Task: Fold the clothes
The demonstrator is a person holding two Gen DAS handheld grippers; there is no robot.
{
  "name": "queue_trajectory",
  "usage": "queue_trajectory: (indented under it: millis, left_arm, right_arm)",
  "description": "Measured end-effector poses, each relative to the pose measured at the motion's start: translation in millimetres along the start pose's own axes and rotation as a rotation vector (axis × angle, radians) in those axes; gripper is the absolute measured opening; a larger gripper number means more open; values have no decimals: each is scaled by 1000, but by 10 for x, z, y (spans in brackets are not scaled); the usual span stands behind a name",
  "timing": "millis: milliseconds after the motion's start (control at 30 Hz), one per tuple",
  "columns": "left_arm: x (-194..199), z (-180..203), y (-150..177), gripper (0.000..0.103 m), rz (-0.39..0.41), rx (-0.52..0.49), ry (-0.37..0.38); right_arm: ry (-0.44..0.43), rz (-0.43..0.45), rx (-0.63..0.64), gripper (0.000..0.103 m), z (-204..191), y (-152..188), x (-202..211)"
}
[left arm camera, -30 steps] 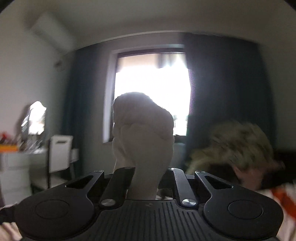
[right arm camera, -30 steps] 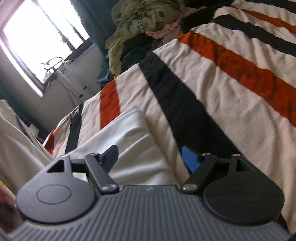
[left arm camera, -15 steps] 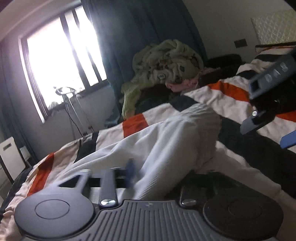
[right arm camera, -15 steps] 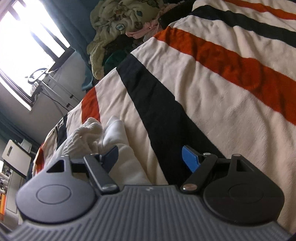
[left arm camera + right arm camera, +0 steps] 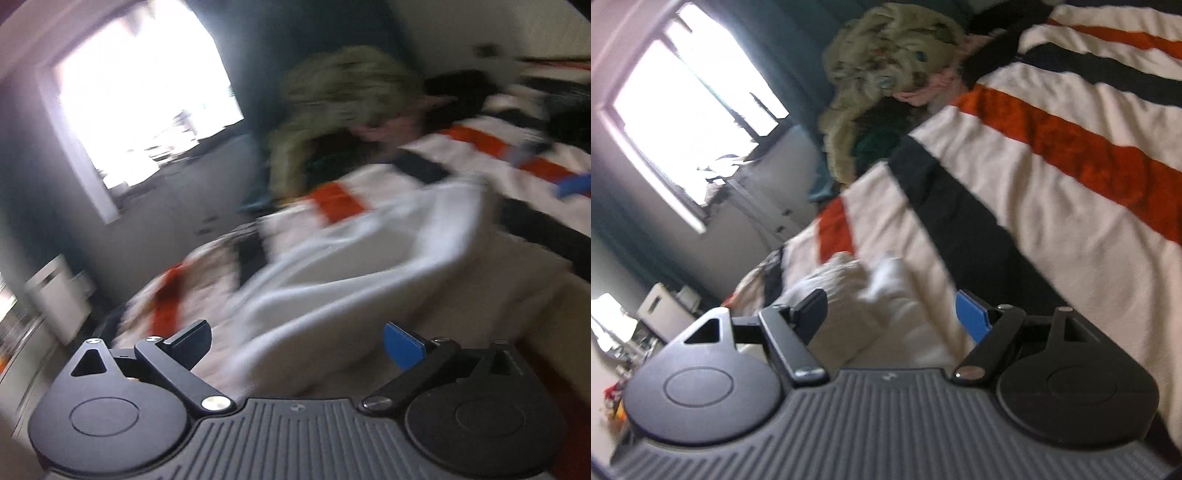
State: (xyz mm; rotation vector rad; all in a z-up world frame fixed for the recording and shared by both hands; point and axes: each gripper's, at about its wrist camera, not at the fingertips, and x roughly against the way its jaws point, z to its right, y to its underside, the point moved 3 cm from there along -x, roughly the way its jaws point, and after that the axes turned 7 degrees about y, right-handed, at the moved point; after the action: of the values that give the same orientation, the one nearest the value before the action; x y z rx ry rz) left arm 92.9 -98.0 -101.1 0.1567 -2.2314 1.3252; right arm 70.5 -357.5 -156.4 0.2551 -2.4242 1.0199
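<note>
In the left wrist view, which is blurred by motion, a bright window is seen at the far left, with dark curtains beside it and a white cabinet low against the wall. The left gripper is held with its jaws spread wide and nothing is gripped between them. Just beyond the gap, a white garment is spread in loose folds on a bed covered in cream, orange and black stripes. Further back, a heap of greenish clothes is piled at the far edge of the bed. At the right edge, a blue pad of the other tool is glimpsed above the cover. In the right wrist view, the window is again seen at the left, and the pile of greenish clothes lies at the top centre. The right gripper is likewise held wide open and empty, its fingertips low over the bed. The white garment is bunched on the striped cover directly ahead of the gap, nearer the left finger. No basket or other container can be made out in either view.
</note>
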Motion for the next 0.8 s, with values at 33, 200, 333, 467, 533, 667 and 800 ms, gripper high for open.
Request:
queue_trajectory:
  millis: [33, 200, 333, 467, 533, 667, 800]
  left_arm:
    - [27, -113, 49, 103, -4, 49, 2]
    - [-65, -371, 215, 103, -31, 131, 33]
    - [-236, -329, 275, 103, -50, 111, 68]
    - [-501, -102, 323, 103, -52, 14, 5]
    - [-539, -13, 374, 103, -51, -43, -28]
    - [-565, 78, 438, 103, -49, -100, -70]
    - [-592, 42, 470, 103, -57, -59, -64]
  right_arm:
    - [-29, -3, 2, 80, -44, 21, 25]
    - [-201, -171, -151, 80, -103, 171, -267]
    - [-222, -271, -231, 80, -122, 196, -666]
    - [-194, -286, -268, 81, -178, 158, -951]
    - [-157, -265, -254, 79, -215, 143, -995]
    - [-52, -163, -74, 37, -330, 104, -924]
    - [-103, -14, 8, 29, -427, -41, -666]
